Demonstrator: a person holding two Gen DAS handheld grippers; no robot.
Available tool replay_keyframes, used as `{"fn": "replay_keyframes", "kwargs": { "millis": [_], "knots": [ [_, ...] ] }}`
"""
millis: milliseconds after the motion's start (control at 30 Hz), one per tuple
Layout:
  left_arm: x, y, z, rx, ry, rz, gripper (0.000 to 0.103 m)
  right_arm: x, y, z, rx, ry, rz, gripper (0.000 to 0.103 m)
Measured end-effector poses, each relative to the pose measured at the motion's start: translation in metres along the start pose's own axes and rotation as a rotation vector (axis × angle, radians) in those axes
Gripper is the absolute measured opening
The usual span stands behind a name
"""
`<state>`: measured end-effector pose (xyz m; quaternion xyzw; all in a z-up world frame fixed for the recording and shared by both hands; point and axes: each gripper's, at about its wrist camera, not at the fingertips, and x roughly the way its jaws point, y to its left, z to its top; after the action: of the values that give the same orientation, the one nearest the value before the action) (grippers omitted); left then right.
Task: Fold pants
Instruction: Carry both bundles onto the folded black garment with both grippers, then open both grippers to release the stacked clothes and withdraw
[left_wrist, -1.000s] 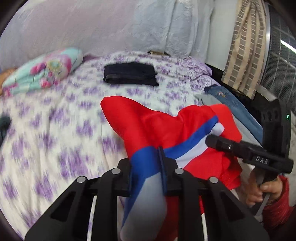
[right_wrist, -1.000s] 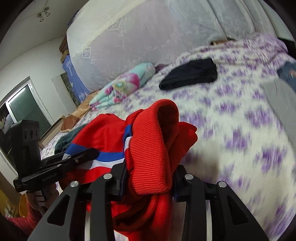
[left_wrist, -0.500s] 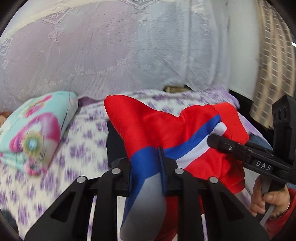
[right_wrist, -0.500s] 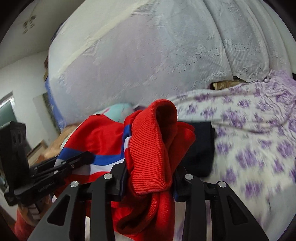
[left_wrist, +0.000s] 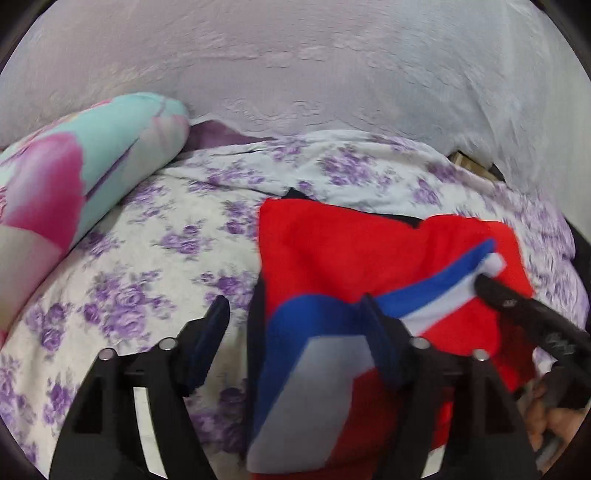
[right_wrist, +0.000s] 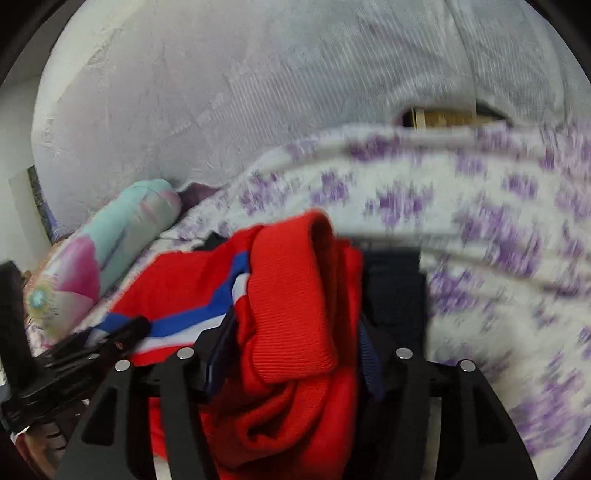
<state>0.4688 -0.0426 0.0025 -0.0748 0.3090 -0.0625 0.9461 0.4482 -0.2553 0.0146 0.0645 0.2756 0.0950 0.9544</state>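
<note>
Folded red pants (left_wrist: 362, 258) lie on dark folded pants (right_wrist: 395, 288), long axis spanning both claws. Left claw (left_wrist: 295, 325) and right claw (right_wrist: 291, 332) have just been opening; cloth sits unclamped between.

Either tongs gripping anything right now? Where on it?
Nothing gripped, it seems. Both tongs have just been opening: left tongs open around the red pants' striped edge, right tongs around the ribbed cuff. Cloth sits between, unpinched.

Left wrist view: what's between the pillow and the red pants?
Only bare purple-flowered bedsheet lies between the pillow and the red pants. The left wrist view shows it clearly; the right wrist view is too blurred to add anything.
</note>
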Motion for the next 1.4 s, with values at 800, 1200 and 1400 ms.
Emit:
{"fn": "replay_keyframes", "kwargs": {
  "millis": [800, 1200, 1400],
  "knots": [
    [-0.013, 0.000, -0.013, 0.020, -0.030, 0.086, 0.099, 0.002, 0.032, -0.023, -0.144, -0.016, -0.195, 0.098],
    [-0.033, -0.023, -0.022, 0.136, -0.116, 0.121, 0.099, -0.015, 0.003, -0.022, -0.035, -0.107, -0.245, 0.099],
    [-0.075, -0.020, -0.048, 0.084, -0.107, 0.108, 0.099, -0.070, 0.007, -0.043, -0.003, -0.274, -0.302, 0.099]
  ]
}}
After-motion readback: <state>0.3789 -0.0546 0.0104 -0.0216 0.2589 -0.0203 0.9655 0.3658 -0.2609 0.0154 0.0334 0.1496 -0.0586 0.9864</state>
